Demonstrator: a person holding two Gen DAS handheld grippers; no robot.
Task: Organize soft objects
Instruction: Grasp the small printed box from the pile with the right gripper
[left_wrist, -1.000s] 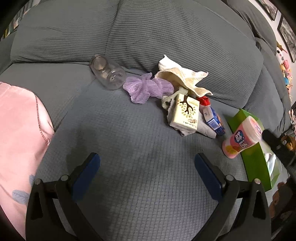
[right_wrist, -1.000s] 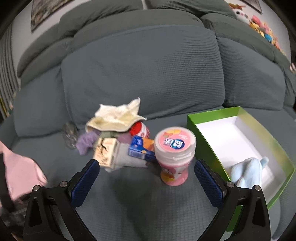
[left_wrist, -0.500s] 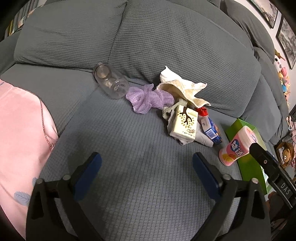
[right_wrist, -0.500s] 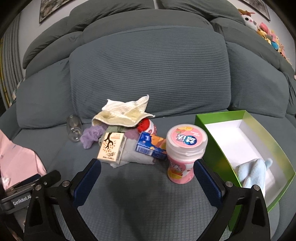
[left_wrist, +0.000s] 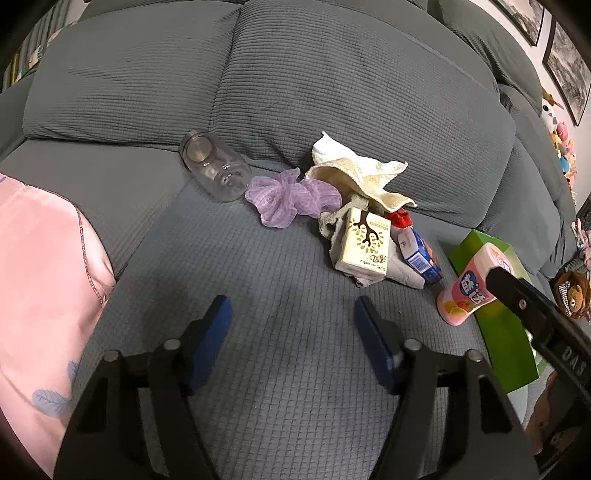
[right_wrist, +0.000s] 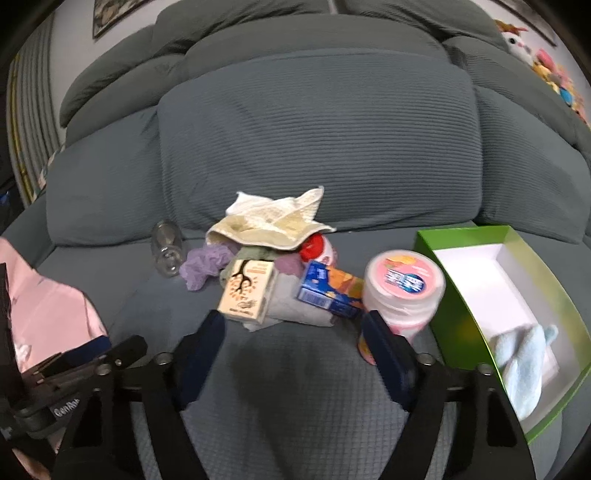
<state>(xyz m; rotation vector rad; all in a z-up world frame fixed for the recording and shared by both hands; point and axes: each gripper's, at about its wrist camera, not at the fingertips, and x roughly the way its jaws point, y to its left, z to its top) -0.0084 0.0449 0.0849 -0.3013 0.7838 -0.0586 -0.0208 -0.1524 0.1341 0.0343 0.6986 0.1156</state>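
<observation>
A heap lies on the grey sofa seat: a cream cloth (left_wrist: 364, 173) (right_wrist: 275, 221) on top, a purple scrunchie (left_wrist: 290, 197) (right_wrist: 207, 262) at its left, a grey cloth (right_wrist: 299, 308) underneath. A green box (right_wrist: 458, 295) (left_wrist: 498, 325) at the right holds a light blue soft item (right_wrist: 524, 365). My left gripper (left_wrist: 293, 328) hovers over bare seat in front of the heap, its jaws closing with nothing between them. My right gripper (right_wrist: 293, 338) hangs just before the heap, jaws also closing on nothing.
Hard items sit among the cloths: a cream carton (left_wrist: 365, 240) (right_wrist: 249, 290), a blue box (left_wrist: 423, 254) (right_wrist: 328, 291), a red-capped item (right_wrist: 317, 247), a pink tub (right_wrist: 402, 291) (left_wrist: 471, 288) and a clear jar (left_wrist: 212, 166). Pink fabric (left_wrist: 40, 280) lies at the left.
Both grippers' jaws have narrowed from wide open. The right gripper has drifted left, toward the heap, and now shows at the right edge of the left wrist view.
</observation>
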